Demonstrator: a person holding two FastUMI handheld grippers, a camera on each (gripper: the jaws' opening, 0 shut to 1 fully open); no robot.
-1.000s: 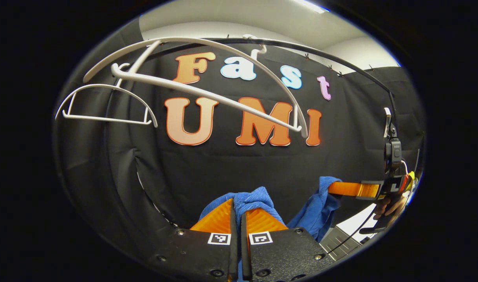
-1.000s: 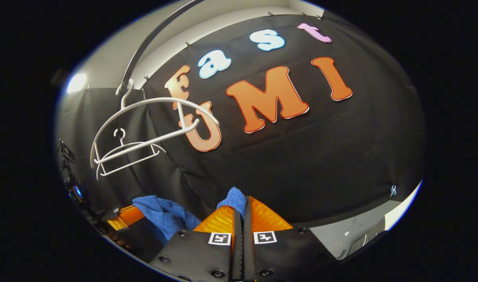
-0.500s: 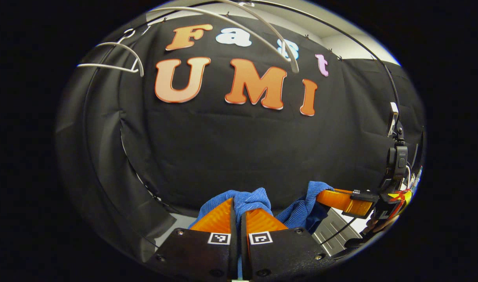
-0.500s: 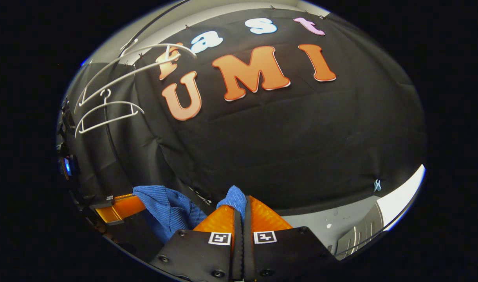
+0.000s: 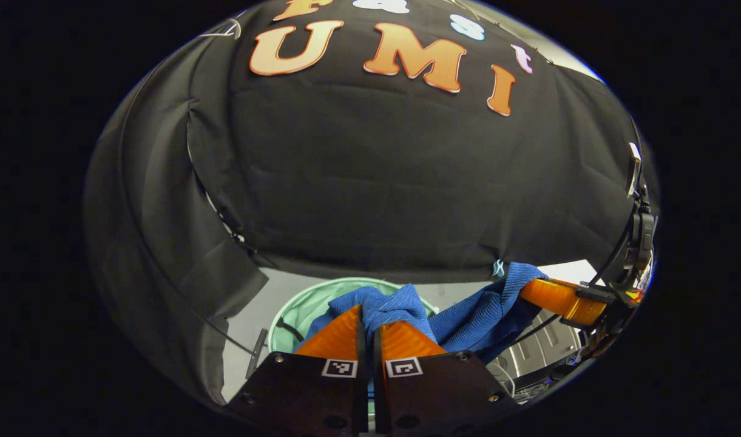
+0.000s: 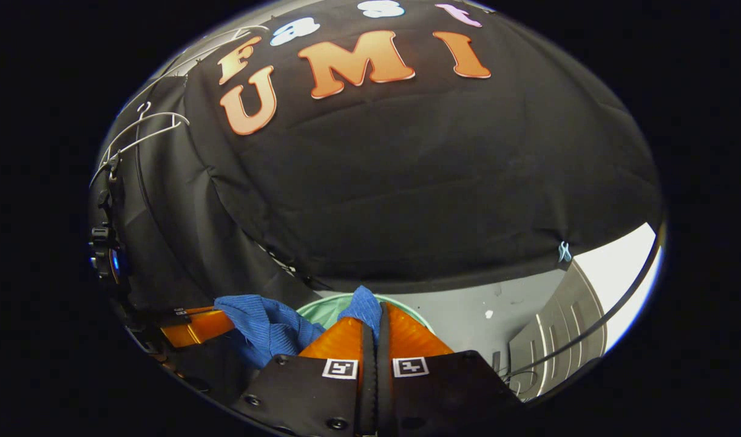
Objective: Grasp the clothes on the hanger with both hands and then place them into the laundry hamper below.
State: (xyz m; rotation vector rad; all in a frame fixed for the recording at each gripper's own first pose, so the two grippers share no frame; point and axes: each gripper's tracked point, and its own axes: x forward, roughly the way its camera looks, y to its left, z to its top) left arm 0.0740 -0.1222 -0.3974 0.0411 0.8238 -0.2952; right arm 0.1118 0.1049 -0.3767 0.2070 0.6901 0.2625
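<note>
- Left gripper view: the carry-down step is in hand. The left gripper point(image 5: 368, 318) sits at the bottom centre of the frame, its two fingers pinched together on a fold of the blue garment point(image 5: 400, 306), which bunches up over the fingertips.
- From there the cloth runs to the lower right of the frame, where the right gripper point(image 5: 543, 290) clamps its other end; that gripper lies nearly level, pointing toward frame left.
- The pale green laundry hamper point(image 5: 297, 306) shows just behind the left fingers, at lower centre-left, so the garment hangs over or just in front of its mouth; I cannot tell which.
- Right gripper view: the right gripper point(image 6: 373, 315) is at bottom centre, closed on a tuft of the blue garment point(image 6: 364, 303). The rest of the cloth drapes to the lower left, ending at the left gripper point(image 6: 221, 315).
- The hamper's green rim point(image 6: 321, 308) peeks out behind the fingers. White hangers point(image 6: 145, 124) hang bare at the upper left.
- Next move, as I judge it: bring both ends down over the hamper's opening, then let the fingers part together so the cloth drops inside rather than over the rim.
</note>
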